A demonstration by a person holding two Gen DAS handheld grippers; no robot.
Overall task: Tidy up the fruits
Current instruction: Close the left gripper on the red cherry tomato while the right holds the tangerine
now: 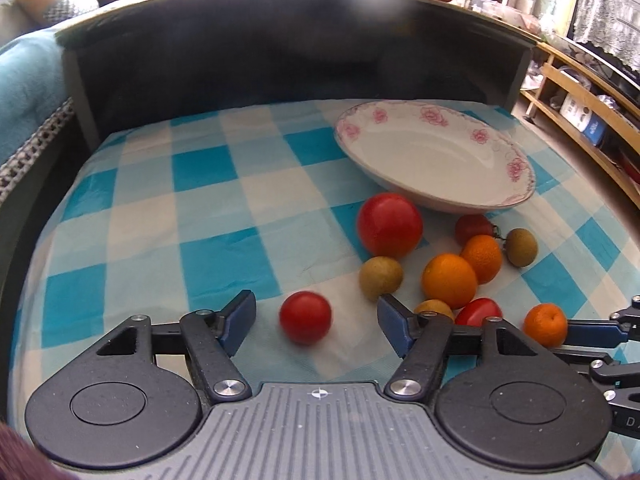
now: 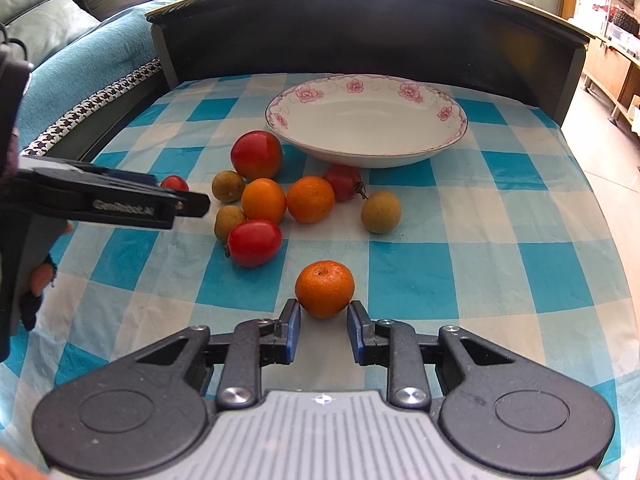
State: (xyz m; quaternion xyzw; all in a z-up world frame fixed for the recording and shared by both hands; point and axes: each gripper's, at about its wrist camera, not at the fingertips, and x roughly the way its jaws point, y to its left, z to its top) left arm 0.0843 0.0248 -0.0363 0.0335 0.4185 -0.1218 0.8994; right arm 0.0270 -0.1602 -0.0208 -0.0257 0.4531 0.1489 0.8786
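Observation:
A white plate with a pink flower rim [image 1: 432, 114] [image 2: 360, 80] stands at the back of the checked cloth, with nothing in it. In front of it lie loose fruits: a big red tomato [image 1: 389, 224] [image 2: 257, 154], two oranges [image 2: 264, 200], brownish longans [image 2: 381, 212] and smaller tomatoes [image 2: 254, 242]. My left gripper [image 1: 316, 320] is open around a small red tomato [image 1: 305, 317] [image 2: 175, 183], with a gap on each side. My right gripper [image 2: 324, 314] is shut on a mandarin [image 2: 325, 289] [image 1: 546, 324], its blue pads [image 2: 294, 312] against the fruit's lower sides.
A dark raised board [image 2: 360, 20] walls the table's back edge. A sofa with a teal blanket [image 2: 80, 60] lies to the left and wooden shelves [image 1: 580, 120] to the right. A gloved hand [image 2: 36, 280] holds the left gripper's handle.

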